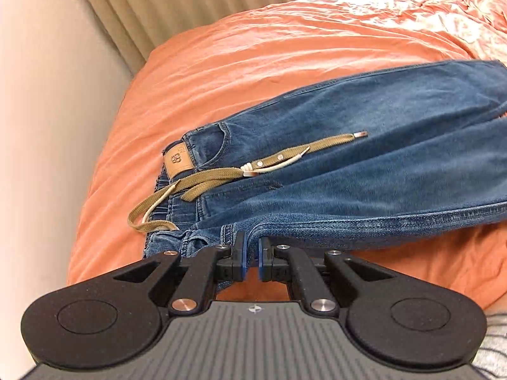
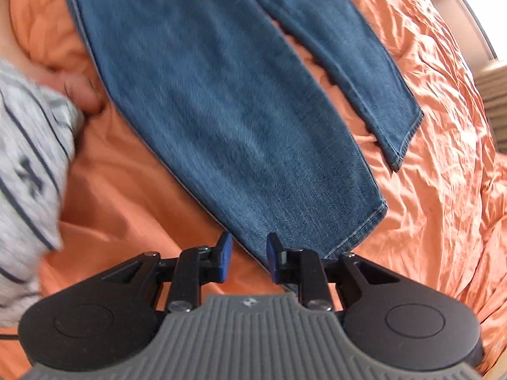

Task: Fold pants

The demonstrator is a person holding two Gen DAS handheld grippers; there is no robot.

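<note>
Blue jeans lie on an orange bed cover, waist to the left with an olive drawstring and a tan leather patch. My left gripper is at the near waist edge, its jaws nearly closed with a narrow gap and a fold of denim between them. In the right wrist view the two legs stretch away, one hem close by and the other hem farther off. My right gripper is open, its jaws astride the near leg's lower corner.
A cream wall and beige curtains border the bed's left side. A person's hand and grey striped sleeve rest on the cover left of the legs. Crumpled orange bedding lies far right.
</note>
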